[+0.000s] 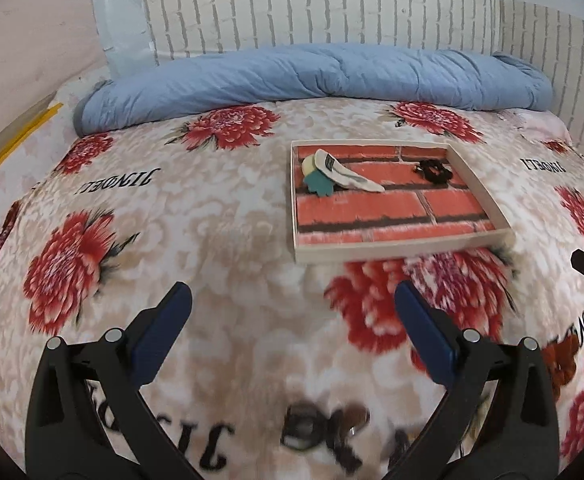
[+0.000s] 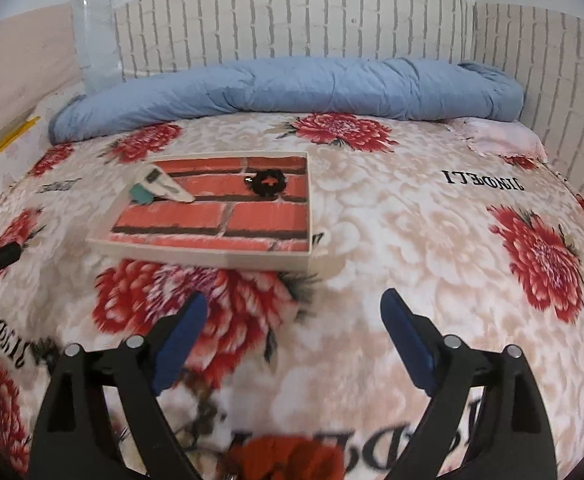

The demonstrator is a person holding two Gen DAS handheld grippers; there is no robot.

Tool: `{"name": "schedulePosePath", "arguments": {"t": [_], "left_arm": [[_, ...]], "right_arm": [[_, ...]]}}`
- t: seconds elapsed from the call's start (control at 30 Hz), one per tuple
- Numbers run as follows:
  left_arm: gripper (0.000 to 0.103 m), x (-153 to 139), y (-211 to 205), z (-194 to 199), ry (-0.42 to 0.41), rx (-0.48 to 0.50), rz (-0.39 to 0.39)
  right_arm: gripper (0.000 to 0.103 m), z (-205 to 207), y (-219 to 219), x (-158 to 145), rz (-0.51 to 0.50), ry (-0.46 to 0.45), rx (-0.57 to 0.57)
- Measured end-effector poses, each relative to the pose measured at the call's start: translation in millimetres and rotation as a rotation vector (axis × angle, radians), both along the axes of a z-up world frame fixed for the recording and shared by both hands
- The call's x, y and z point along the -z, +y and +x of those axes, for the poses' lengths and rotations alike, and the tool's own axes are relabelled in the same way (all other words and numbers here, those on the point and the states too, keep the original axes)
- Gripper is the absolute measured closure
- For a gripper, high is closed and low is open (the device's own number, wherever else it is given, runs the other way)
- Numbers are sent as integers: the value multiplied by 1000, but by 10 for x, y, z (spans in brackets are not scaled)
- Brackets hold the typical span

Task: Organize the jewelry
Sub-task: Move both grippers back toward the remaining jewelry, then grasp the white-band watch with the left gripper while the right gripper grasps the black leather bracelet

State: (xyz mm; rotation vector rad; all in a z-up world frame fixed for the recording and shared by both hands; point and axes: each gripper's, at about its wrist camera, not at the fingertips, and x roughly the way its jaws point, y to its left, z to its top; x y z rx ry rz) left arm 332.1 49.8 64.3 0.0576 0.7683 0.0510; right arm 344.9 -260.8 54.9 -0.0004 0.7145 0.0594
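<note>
Left-wrist view: both grippers, left (image 1: 292,300) and right (image 2: 294,310), hover with fingers released and empty short of the shallow brick-lined tray (image 1: 396,250) on the floral bedspread (image 1: 211,208), where a black scrunchie (image 1: 436,171) and pale clips (image 1: 348,174) already lie; any further pieces are best lowered gently inside its rim.

Bedspread (image 1: 219,216) bare between grippers and tray (image 1: 404,246): approach clear. Tray floor near front rim free; hair clips (image 1: 344,174) at far-left corner, black scrunchie (image 1: 436,170) far right. Rolled quilt (image 1: 312,80) blocks far edge.
</note>
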Motion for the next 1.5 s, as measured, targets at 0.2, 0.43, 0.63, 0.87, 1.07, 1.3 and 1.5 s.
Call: {"name": "schedulePosePath", "arguments": {"t": [0.2,0.43,0.63,0.87,1.07,1.3,1.5], "left_arm": [[5,55,-54,-607,-26,14,-37],[5,217,-96,-1173,-72,23,-25],[5,484,-19,-1406,-64,4,-58],[5,805,123,-1505,-64,-34,-78],[5,965,62,-1498,-36,-15,-41],[5,1055,14,-1457,-11,12,-31],[16,1081,14,-1443,-1,21,-49]], "right_arm": [[12,-619,38,54,-7,-77,13],[12,-1181,202,311,-56,-119,1],[12,-1385,255,528,-54,-159,18],[12,-1468,269,642,-85,-197,18],[12,-1410,272,724,-92,-168,12],[29,-1312,301,833,-96,-112,-1],[47,-1242,319,878,-94,-74,-16]]}}
